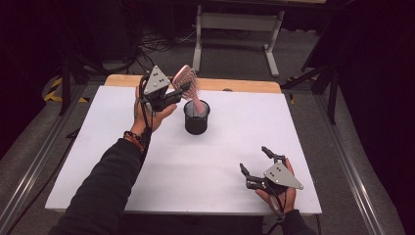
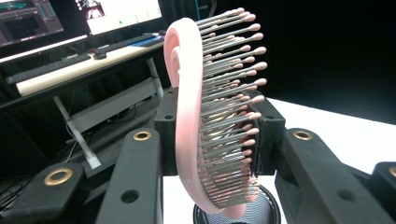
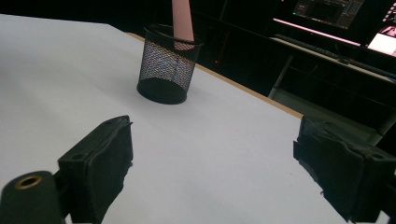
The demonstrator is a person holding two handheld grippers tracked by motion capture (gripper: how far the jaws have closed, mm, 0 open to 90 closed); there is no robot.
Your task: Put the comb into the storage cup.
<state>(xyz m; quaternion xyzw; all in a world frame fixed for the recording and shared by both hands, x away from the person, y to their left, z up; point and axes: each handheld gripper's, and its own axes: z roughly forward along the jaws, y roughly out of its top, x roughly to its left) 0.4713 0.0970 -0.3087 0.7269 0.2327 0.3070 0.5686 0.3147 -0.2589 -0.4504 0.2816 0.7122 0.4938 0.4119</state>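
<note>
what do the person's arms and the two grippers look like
Both grippers are black, each topped by a grey three-cornered plate with small holes: the left gripper and the right gripper. Brass-coloured rings sit in the jaw arms. A black cable trails from each. The left arm wears a dark sleeve and a beaded bracelet.

The hairbrush [image 1: 188,84] stands handle-down in the mesh cup [image 1: 196,119] on the table [image 1: 195,171].

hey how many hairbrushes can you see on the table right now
1. The pink hairbrush is clamped by its head in the left gripper, with its handle down inside the black mesh cup near the table's far edge. Anything else inside the cup would be hidden.
</note>
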